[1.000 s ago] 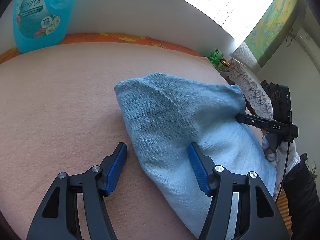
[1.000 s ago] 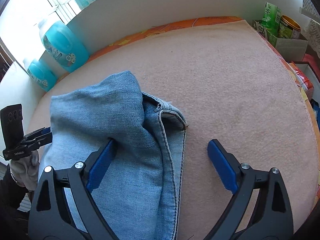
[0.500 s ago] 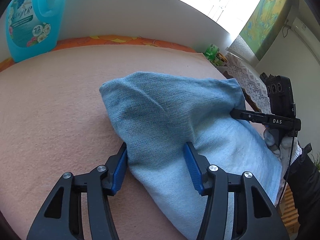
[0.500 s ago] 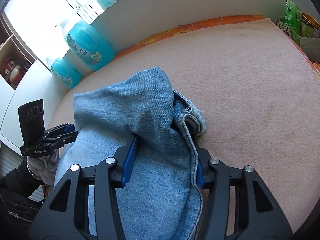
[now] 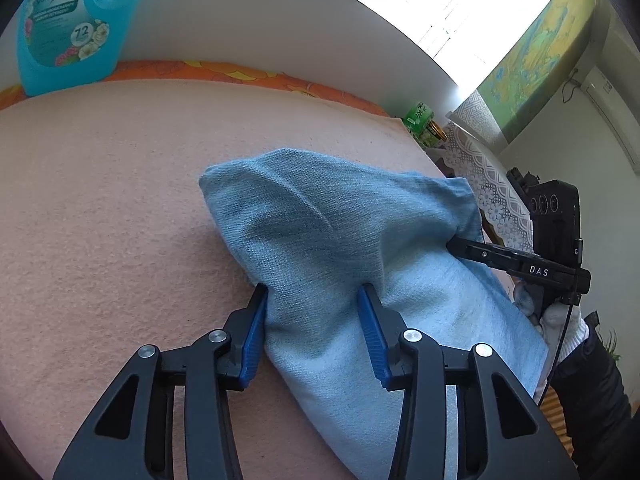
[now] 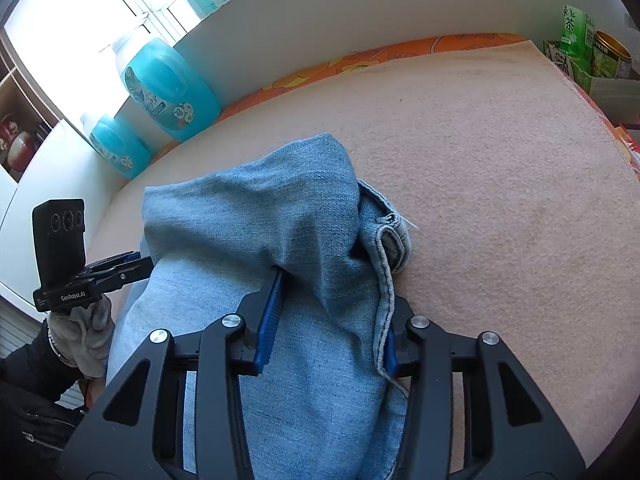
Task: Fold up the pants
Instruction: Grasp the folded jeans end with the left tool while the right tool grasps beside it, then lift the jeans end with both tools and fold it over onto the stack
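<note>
1. We are closing our left gripper on the folded pants; its blue pads are pinching a thick bunch of denim at the 6 o'clock edge of the left wrist view. A second ago the same jaws were standing wide apart, with only one pad over the cloth.
2. We are clamping our right gripper on the pants too, one pad pressing into the fold and the other hidden behind the stitched waistband hem. A second ago it was open, with one finger out over bare blanket.
3. The pants are lying bunched on the pink blanket, near the middle of the surface, and the denim between the two grips is now humping up into a ridge toward 12 o'clock, higher than before.
4. In the right wrist view, the left gripper is showing at 9 o'clock, touching the pants' edge.
5. A blue detergent bottle is standing at 11 o'clock in the left wrist view, well apart from the pants.
</note>
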A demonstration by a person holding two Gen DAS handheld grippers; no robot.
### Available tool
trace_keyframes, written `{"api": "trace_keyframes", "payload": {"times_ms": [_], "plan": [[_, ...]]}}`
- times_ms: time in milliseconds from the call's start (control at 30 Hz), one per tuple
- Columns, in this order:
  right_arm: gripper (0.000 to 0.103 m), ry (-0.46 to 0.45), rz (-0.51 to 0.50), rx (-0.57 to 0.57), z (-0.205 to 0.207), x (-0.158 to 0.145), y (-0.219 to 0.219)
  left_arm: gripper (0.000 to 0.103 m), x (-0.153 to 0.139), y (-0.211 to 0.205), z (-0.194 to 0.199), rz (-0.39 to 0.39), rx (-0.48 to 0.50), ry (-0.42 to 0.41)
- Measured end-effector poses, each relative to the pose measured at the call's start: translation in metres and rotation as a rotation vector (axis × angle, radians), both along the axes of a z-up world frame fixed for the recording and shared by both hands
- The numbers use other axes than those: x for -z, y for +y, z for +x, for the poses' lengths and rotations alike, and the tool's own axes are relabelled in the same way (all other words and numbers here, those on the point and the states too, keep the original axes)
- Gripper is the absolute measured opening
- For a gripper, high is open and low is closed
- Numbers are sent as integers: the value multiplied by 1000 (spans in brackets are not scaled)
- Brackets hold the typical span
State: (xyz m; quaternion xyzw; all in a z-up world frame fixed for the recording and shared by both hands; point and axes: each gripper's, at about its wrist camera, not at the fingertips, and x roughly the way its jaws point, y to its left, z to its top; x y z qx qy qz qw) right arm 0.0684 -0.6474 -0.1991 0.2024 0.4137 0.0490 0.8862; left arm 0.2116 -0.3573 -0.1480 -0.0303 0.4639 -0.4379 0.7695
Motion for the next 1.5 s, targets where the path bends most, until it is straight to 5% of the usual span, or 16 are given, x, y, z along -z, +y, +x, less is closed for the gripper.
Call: {"api": "trace_keyframes", "payload": {"times_ms": [133, 467, 667, 1133, 1500], "plan": [[32, -2, -81, 14, -3, -8, 13, 34, -5, 0, -1, -3, 2, -6], [26, -17, -110, 75, -7, -11, 20, 40, 0, -5, -1, -2, -28, 5], [21, -46, -171, 104, -18, -27, 32, 20, -17, -1, -13, -19, -12, -64], [18, -201, -165, 150, -50, -90, 47, 15, -66, 4, -27, -132, -3, -112], [17, -321, -206, 138, -24, -154, 58, 14, -110, 5, -12, -201, -38, -196]]}}
